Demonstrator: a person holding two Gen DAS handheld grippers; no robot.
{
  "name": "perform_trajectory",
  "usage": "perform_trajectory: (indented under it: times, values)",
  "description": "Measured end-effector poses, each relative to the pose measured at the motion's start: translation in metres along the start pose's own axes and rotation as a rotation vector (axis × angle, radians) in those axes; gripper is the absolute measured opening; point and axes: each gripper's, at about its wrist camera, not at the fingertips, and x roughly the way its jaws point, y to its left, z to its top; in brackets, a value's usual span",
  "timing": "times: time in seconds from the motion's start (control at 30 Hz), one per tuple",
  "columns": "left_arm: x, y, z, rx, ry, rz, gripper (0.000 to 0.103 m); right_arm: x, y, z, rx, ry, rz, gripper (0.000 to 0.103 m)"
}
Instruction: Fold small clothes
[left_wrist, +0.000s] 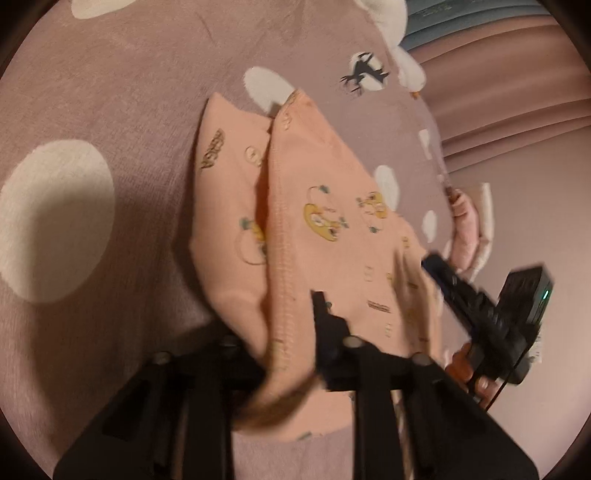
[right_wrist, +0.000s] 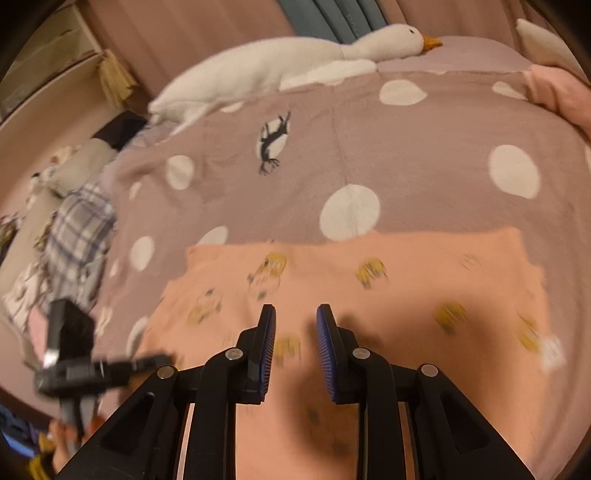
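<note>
A peach garment (left_wrist: 332, 206) with yellow cartoon prints lies on the bed, one part folded up into a ridge. In the left wrist view that ridge's stitched hem runs down between the jaws of my left gripper (left_wrist: 295, 321), which looks shut on it. One black finger (left_wrist: 321, 314) shows; the cloth covers the other. My right gripper (right_wrist: 295, 314) hovers over the flat peach garment (right_wrist: 406, 288), its blue pads (right_wrist: 269, 332) a narrow gap apart with nothing between them. Each gripper shows in the other's view: the right gripper (left_wrist: 476, 306) and the left gripper (right_wrist: 74, 365).
A mauve blanket with white dots (right_wrist: 424, 155) covers the bed. A white plush goose (right_wrist: 277, 62) lies along the far edge. Plaid cloth (right_wrist: 77, 236) is bunched at the left, and a pink garment (right_wrist: 557, 92) sits at the far right. A hand (right_wrist: 62, 435) holds the left gripper.
</note>
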Motion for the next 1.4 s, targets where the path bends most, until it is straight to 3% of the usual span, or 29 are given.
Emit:
perform_trajectory:
  times: [0.1,0.23,0.4,0.53,0.73,0.87,1.1,1.27,1.33,1.4]
  values:
    - [0.002,0.001,0.000,0.011,-0.009,0.015,0.016,0.030,0.010,0.004,-0.020,0.046,-0.059,0.010]
    - [0.003,0.001,0.000,0.026,-0.005,0.023,0.016,0.058,0.018,-0.004,-0.069,0.123,-0.135,0.008]
    - [0.004,0.004,0.001,0.005,0.003,0.012,0.016,0.029,0.027,-0.011,-0.100,0.123,-0.112,0.008]
    - [0.004,0.004,0.002,0.003,0.007,0.014,0.016,-0.002,0.041,-0.045,-0.175,0.148,-0.077,0.008]
    - [0.005,-0.005,0.004,-0.018,0.005,0.066,0.015,-0.007,0.041,-0.087,-0.253,0.146,-0.121,0.008]
    - [-0.006,-0.035,0.004,0.057,-0.031,0.124,0.014,-0.021,0.022,-0.072,-0.093,0.151,-0.002,0.008]
    - [-0.012,-0.128,0.002,0.286,-0.073,0.173,0.014,-0.064,-0.025,-0.059,0.113,0.006,0.087,0.008]
    - [0.022,-0.188,-0.015,0.433,-0.029,0.197,0.014,-0.102,-0.071,-0.058,0.227,-0.091,0.082,0.008]
    - [0.046,-0.204,-0.024,0.473,0.045,0.190,0.016,-0.110,-0.087,-0.060,0.263,-0.113,0.073,0.008]
    - [0.071,-0.212,-0.034,0.468,0.110,0.186,0.032,-0.113,-0.100,-0.063,0.300,-0.121,0.065,0.009]
